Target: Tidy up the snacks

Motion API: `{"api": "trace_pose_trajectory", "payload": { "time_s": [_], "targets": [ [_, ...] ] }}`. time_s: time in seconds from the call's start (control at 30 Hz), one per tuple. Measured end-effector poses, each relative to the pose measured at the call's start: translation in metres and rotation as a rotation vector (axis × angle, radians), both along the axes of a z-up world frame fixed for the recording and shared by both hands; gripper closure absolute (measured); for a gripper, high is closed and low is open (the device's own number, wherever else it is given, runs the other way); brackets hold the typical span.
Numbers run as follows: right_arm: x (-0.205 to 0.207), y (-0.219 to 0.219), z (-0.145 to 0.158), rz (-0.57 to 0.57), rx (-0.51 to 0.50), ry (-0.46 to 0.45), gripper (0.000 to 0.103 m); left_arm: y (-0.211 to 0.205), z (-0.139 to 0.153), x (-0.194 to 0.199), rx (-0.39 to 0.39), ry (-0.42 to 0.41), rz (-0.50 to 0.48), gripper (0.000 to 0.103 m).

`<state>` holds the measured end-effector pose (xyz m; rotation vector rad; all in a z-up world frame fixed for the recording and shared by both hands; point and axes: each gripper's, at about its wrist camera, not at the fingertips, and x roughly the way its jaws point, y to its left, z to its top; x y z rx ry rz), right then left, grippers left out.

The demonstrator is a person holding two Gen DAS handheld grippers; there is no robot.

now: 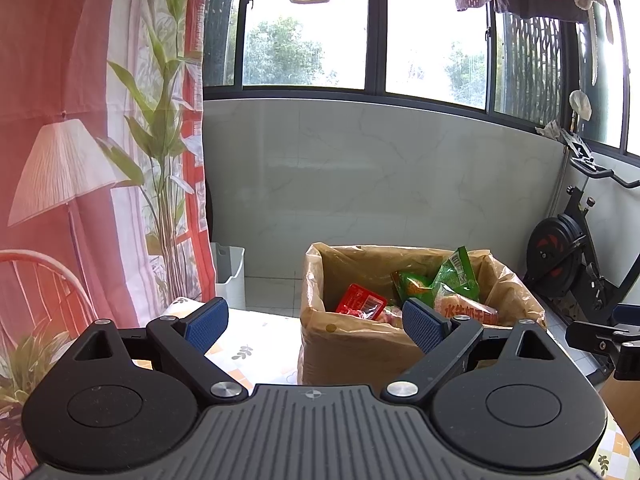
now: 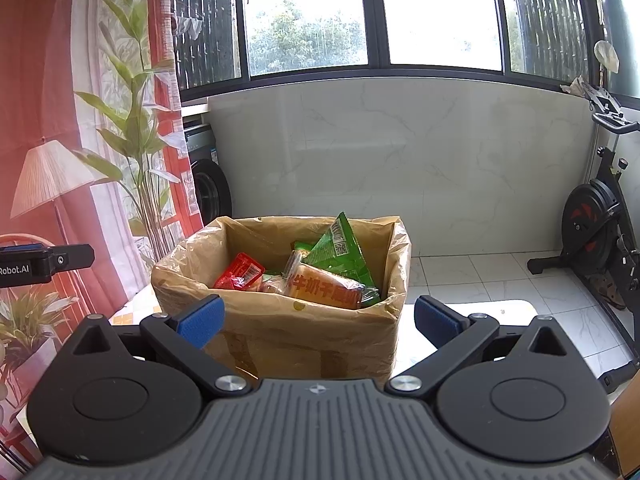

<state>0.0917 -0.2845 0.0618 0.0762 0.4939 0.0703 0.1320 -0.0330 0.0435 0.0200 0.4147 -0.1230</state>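
A cardboard box (image 1: 352, 354) lined with a brown plastic bag stands on the table and holds several snack packs: a red pack (image 1: 360, 303), green packs (image 1: 456, 276) and an orange-labelled pack (image 1: 468, 310). The box also shows in the right wrist view (image 2: 312, 344), with the red pack (image 2: 240, 272), a green pack (image 2: 340, 252) and the orange pack (image 2: 326, 290). My left gripper (image 1: 316, 322) is open and empty, just in front of the box. My right gripper (image 2: 318, 320) is open and empty, in front of the box.
The table has a patterned cloth (image 1: 256, 348). A white bin (image 1: 230, 276) stands on the floor behind. An exercise bike (image 1: 576, 256) is at the right, a curtain and plant (image 1: 160, 140) at the left. The left gripper's tip (image 2: 44, 262) shows at left.
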Motion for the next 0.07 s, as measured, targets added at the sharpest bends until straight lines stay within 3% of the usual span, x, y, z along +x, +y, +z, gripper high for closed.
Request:
{"api": "trace_pose_trajectory", "payload": {
  "time_s": [0.07],
  "targets": [
    [-0.0001,0.0006,-0.0002,-0.001,-0.001,0.003,0.0,0.0006,-0.0006,0.0002,0.003,-0.002,0.001,0.008]
  ]
}}
